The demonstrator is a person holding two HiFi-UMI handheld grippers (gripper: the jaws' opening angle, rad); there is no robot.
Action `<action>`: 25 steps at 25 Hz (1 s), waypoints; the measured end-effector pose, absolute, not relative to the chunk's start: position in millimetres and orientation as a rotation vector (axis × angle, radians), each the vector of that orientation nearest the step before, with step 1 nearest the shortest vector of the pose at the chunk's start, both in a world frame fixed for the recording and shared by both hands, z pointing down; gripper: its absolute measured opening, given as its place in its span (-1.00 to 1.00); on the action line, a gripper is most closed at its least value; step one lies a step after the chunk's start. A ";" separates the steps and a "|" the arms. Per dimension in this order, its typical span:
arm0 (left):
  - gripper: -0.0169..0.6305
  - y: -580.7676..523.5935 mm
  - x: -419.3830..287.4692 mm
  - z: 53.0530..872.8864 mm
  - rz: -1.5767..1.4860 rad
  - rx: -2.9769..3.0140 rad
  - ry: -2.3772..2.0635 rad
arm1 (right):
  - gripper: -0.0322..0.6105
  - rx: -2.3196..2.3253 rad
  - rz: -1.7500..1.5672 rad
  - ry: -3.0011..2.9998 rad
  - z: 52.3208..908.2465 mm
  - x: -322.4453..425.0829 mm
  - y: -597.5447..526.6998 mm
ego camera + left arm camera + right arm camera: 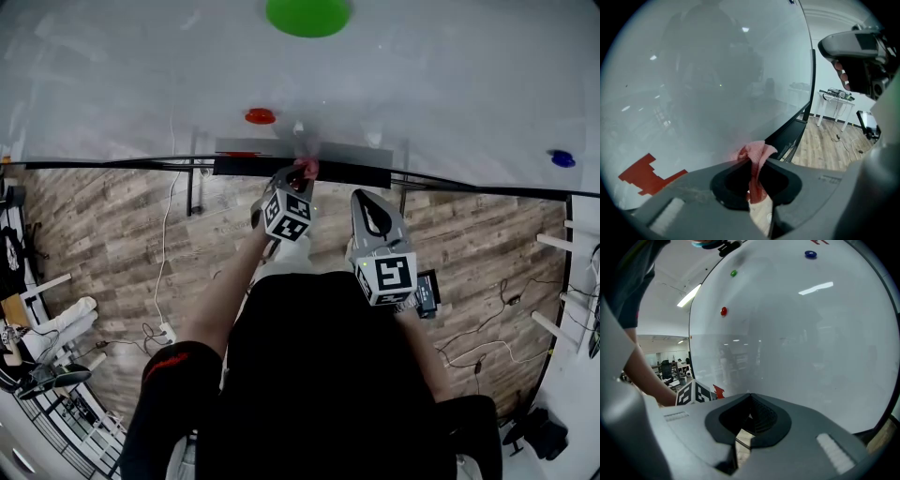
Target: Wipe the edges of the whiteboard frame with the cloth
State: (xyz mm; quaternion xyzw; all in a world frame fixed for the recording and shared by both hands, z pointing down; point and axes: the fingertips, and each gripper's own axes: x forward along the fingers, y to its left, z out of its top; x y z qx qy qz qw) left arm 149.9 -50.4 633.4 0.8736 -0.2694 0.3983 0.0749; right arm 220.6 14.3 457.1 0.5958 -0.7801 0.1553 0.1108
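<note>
My left gripper: clamped on the pink cloth, at the whiteboard frame.
My right gripper: jaws closed, nothing between them.

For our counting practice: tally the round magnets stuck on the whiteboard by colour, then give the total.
Green round magnet: 1
Red round magnet: 1
Blue round magnet: 1
Total: 3
</note>
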 end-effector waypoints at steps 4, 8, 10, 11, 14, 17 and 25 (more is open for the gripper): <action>-0.80 -48.4 156.7 634.1 1.197 2.632 -0.794 | -0.89 1.750 0.460 -2.288 458.6 222.7 16.4; -0.80 -47.0 160.8 633.4 1.195 2.639 -0.784 | -0.89 1.756 0.464 -2.282 459.4 226.0 17.6; -0.80 -45.4 164.1 633.7 1.195 2.640 -0.777 | -0.89 1.764 0.468 -2.277 460.4 229.6 18.7; -0.80 -44.5 165.9 634.0 1.195 2.641 -0.772 | -0.89 1.768 0.470 -2.275 460.9 231.2 19.2; -0.80 -42.7 170.6 633.6 1.194 2.650 -0.756 | -0.89 1.773 0.475 -2.270 461.7 232.6 20.0; -0.80 -40.1 176.9 633.3 1.193 2.659 -0.741 | -0.89 1.771 0.480 -2.268 463.0 233.7 21.6; -0.80 -35.3 191.1 633.3 1.189 2.669 -0.711 | -0.89 1.786 0.496 -2.255 465.9 243.2 24.1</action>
